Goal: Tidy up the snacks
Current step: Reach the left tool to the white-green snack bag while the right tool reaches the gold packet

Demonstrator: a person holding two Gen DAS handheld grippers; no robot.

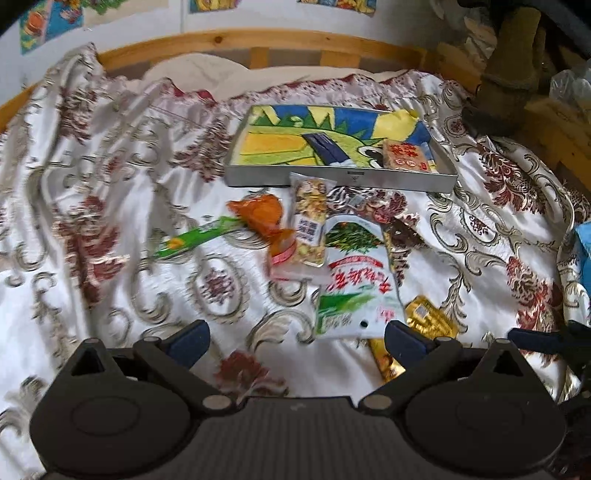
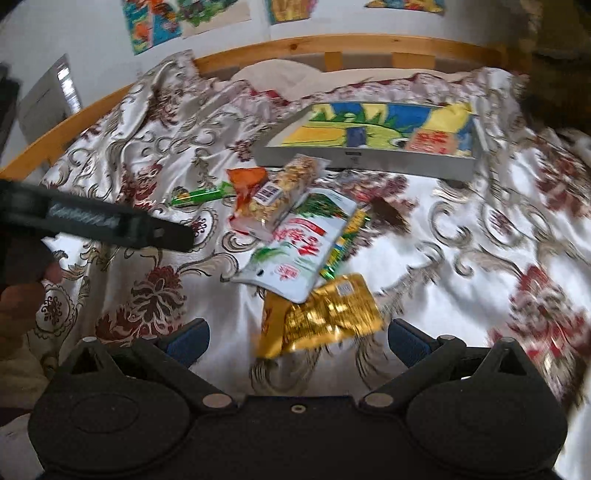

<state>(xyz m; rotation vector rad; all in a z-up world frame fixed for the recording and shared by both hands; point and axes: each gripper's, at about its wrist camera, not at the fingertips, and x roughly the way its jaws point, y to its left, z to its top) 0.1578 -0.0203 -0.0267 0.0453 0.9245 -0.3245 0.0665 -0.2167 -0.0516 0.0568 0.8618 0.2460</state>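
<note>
Snack pick-up pending: both sets of fingers are standing released and empty.

The crinkled gold foil snack packet [image 2: 328,314] is lying on the floral satin bedspread [image 2: 461,266], just ahead of the right gripper [image 2: 298,338]; the shallow grey metal tray [image 2: 365,162] is waiting beyond the pile. The left gripper [image 1: 297,339] is hovering near the white-and-green pouch [image 1: 354,280]. Next move likely requires closing on one packet.

Floral satin bedspread [image 1: 110,206] in white, maroon and gold, rumpled, covers the bed. Wooden bed rail [image 1: 229,38] curves along the far edge. Colourful cartoon posters [image 2: 155,22] on the white wall [image 2: 92,44] behind. Light blue object [image 1: 583,251] at right edge, partly cut off.
</note>
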